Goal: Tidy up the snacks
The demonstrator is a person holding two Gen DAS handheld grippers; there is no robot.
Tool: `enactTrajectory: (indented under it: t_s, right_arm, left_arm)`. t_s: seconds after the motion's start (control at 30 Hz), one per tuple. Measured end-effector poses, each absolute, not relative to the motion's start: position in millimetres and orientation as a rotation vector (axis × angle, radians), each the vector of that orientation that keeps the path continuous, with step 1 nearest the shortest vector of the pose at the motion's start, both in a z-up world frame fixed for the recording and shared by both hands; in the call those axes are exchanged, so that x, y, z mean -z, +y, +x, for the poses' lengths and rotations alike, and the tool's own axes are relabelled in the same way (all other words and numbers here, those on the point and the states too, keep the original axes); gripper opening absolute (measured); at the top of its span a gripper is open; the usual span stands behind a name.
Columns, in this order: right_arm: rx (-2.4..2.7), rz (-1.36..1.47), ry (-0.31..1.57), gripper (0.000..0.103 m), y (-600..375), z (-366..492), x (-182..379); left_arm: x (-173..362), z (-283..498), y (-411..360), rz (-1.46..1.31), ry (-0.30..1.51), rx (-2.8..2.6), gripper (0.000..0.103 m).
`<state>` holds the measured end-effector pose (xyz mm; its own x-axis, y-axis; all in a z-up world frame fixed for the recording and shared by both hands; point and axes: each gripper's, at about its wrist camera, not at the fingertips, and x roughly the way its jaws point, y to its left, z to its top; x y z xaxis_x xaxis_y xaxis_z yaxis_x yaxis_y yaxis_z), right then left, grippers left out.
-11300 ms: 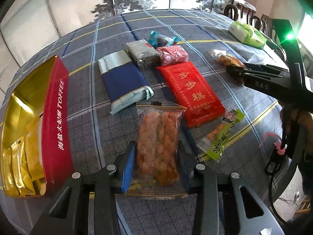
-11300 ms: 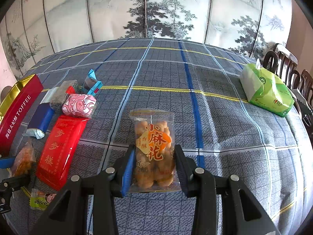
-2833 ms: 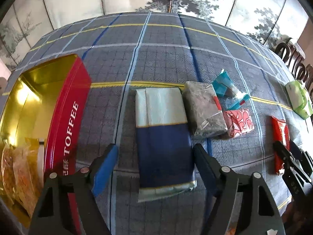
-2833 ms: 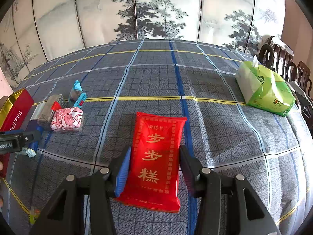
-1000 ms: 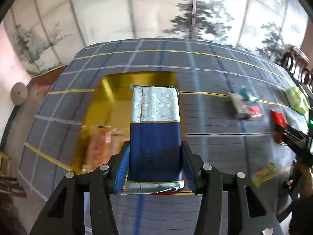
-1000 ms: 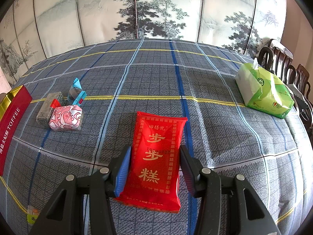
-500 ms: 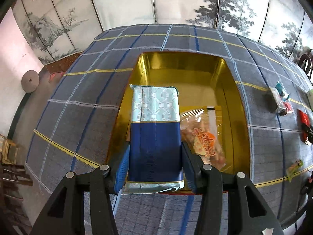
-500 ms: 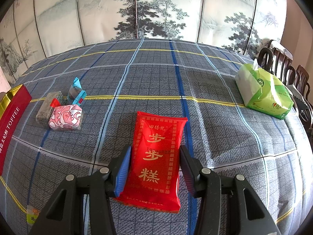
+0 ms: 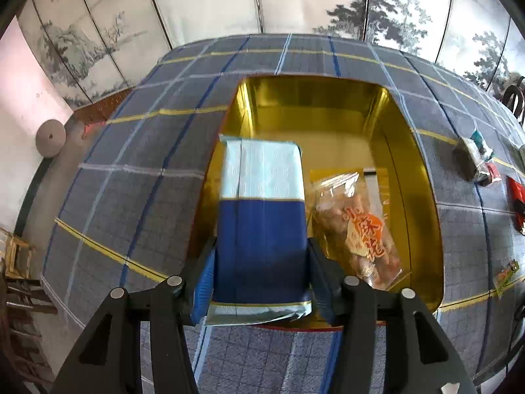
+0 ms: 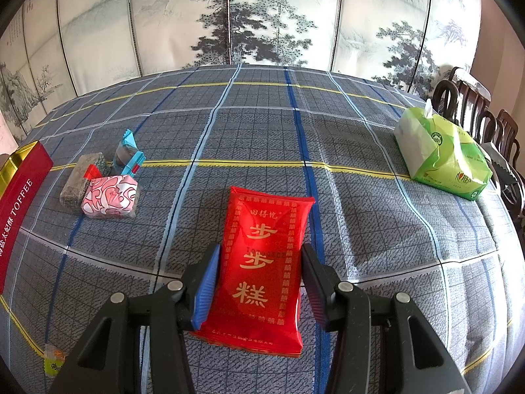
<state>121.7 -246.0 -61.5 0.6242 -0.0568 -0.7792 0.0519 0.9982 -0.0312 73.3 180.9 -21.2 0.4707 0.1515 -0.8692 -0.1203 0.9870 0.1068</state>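
Painted folding screens are standing behind a round table under a grey plaid tablecloth [image 10: 262, 124]. Left gripper [image 9: 261, 275] is pinching the blue-and-pale packet [image 9: 261, 216] by its long sides, jaws pressed against it, and is holding it over the left half of the open gold-lined tin [image 9: 315, 98]. A clear bag of fried twists [image 9: 357, 226] is lying in the tin's right half, just beside the packet. Right gripper [image 10: 259, 282] is clamping the red packet [image 10: 265, 256] over the cloth, jaws closed on its sides; whether the packet is lifted clear or resting, I cannot tell. Remaining loose on the table: grey bar [image 10: 82, 177], pink patterned packet [image 10: 110, 197], teal candy [image 10: 128, 154], and a green tissue pack [image 10: 439, 157] well apart at the right. Risks, as judged: the blue packet's near end is overhanging the tin's front rim, so releasing now could leave it propped on the edge or sliding out; lowering too far right could crush the twists. Red packet looks slick, so it could slip in transit.
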Motion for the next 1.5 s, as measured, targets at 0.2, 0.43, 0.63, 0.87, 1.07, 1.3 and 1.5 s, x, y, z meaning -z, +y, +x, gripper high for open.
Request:
enactTrajectory:
  t_s: [0.2,0.43,0.63,0.87,1.07,1.3,1.5]
  right_arm:
    - [0.063,-0.006,0.894,0.050,-245.8,121.5,61.0]
    - [0.066,-0.009,0.893,0.048,-245.9,120.9,60.6]
    - [0.078,-0.017,0.898,0.048,-245.4,120.7,59.8]
    - [0.108,-0.006,0.912,0.046,-243.9,121.0,58.8]
    - [0.128,0.000,0.925,0.046,-237.9,119.1,56.9]
    - [0.118,0.034,0.919,0.045,-222.4,109.8,44.2]
    - [0.042,0.060,0.886,0.045,-188.4,101.7,20.8]
  left_arm:
    - [22.6,72.2,181.5,0.033,1.064,-0.161,0.052]
    - [16.8,67.8,179.4,0.018,1.038,-0.143,0.065]
    - [14.1,64.2,177.3,0.009,1.028,-0.137,0.070]
    - [5.9,56.1,179.3,-0.015,0.996,-0.144,0.073]
    - [-4.4,42.2,180.5,-0.039,0.954,-0.161,0.075]
    - [-10.6,23.6,178.9,-0.020,0.905,-0.196,0.083]
    - [-8.3,9.4,180.0,-0.050,0.906,-0.207,0.085]
